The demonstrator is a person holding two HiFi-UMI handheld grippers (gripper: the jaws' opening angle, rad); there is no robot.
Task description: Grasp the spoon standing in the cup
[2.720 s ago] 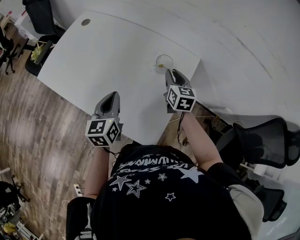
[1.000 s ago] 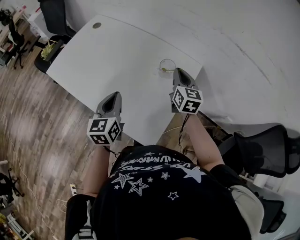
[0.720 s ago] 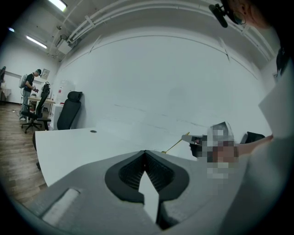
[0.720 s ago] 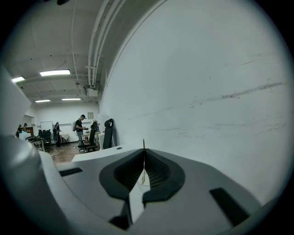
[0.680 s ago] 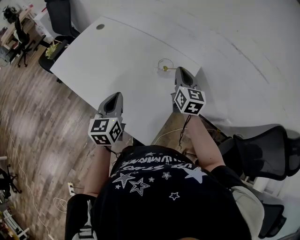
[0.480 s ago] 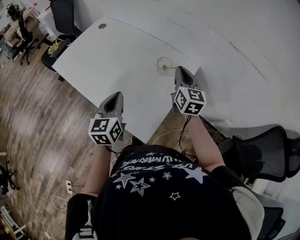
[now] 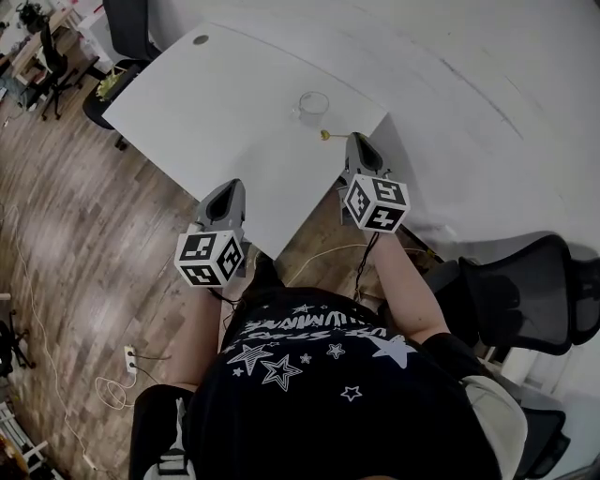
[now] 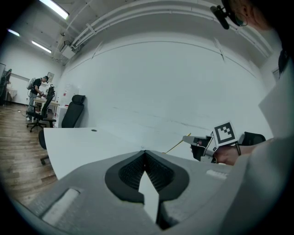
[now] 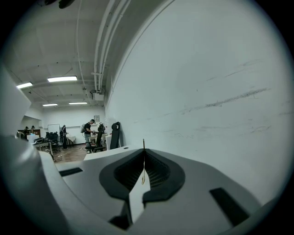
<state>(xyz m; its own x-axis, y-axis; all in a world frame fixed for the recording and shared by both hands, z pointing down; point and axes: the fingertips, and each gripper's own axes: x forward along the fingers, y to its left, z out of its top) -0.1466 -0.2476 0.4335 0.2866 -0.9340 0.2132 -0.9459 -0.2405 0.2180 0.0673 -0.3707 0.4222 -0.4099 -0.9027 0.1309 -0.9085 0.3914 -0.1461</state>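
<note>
Lifted out since a second ago, the thin golden spoon (image 7: 325,135) sits clamped in the closed right hand-held gripper (image 7: 355,142), clear of the glass cup (image 7: 312,105) on the worktop (image 7: 216,103). The left hand-held gripper (image 7: 225,194) is closed on nothing. The grasp looks done, so the next move calls only for a steady, unslackened hold.

— What carries everything here?
— A white worktop (image 7: 216,122) with a gently curved long edge. Its near corner points toward the person.
— What sits on it?
— One clear cup (image 7: 312,103), upright, near the right-hand edge. At the far end a small round dark cable port (image 7: 201,39) is set into the surface, well apart from the cup.
— And underneath?
— A wood-plank floor (image 7: 84,234). A loose white cable (image 7: 108,386) lies on it beside a power strip (image 7: 129,359), and a black office chair (image 7: 127,28) stands at the worktop's far end.
</note>
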